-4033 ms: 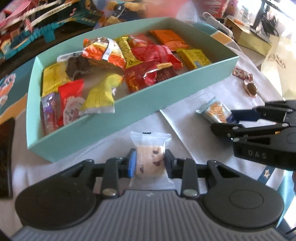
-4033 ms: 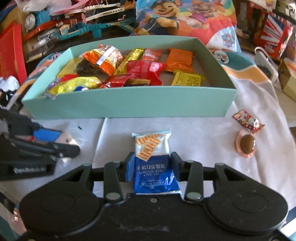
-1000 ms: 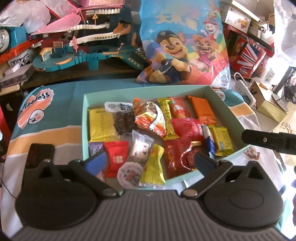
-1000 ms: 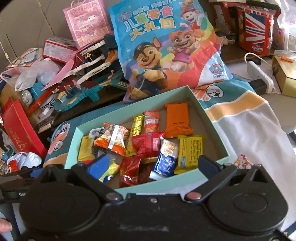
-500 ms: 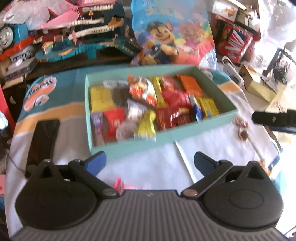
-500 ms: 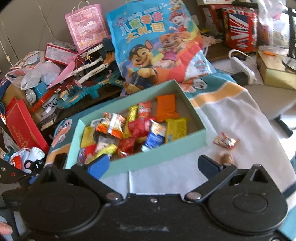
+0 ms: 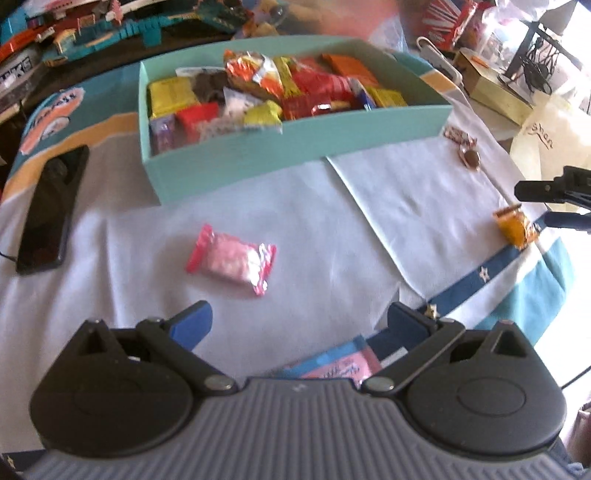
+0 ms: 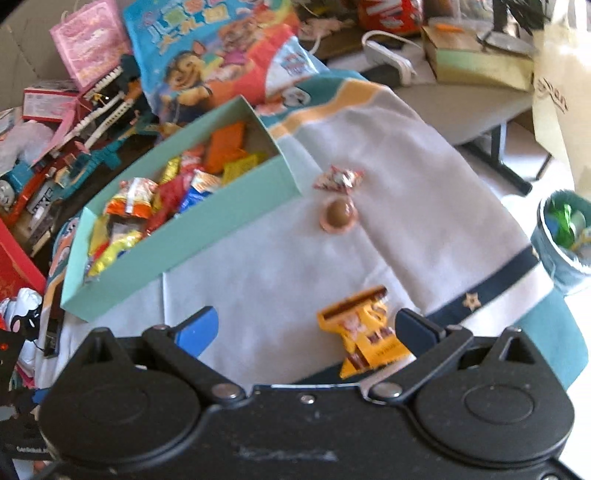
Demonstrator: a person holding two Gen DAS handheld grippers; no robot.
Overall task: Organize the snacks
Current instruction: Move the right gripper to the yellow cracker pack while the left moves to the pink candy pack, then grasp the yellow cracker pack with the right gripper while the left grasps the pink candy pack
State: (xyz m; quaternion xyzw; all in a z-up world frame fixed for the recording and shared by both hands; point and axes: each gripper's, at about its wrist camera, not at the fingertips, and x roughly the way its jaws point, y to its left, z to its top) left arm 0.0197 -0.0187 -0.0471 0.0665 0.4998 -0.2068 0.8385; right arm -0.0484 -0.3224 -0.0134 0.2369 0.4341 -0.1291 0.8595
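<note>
Grippers both spread wide and empty, pulled back from the teal box [image 7: 295,147] since a second ago, when they hung right over it. Four seconds ago each pinched a packet; the blue one now lies inside the box among the other wrappers, and the clear cookie packet seems to, though blur keeps me from being sure.

My left gripper [image 7: 299,321] hangs low over the worktop, fingers apart, with a pink-wrapped snack [image 7: 232,259] lying loose just ahead of it, well short of the box. My right gripper [image 8: 306,326] is likewise open, and a yellow-orange snack packet [image 8: 364,328] lies between its fingers, close to the right one; I cannot tell if they touch. Further out, beside the box's right end, sit a small red-and-white packet [image 8: 339,178] and a round brown chocolate [image 8: 339,215], near each other.

Worktop is covered by a pale cloth [image 7: 332,206] with teal, orange and star-trimmed navy bands. A dark phone [image 7: 51,210] lies flat at the left of the box. Behind the box: a cartoon-dog snack bag [image 8: 221,55], toy track pieces [image 7: 122,29], a pink gift bag [image 8: 92,40]. At right, a small teal bin [image 8: 563,240] stands off the worktop.
</note>
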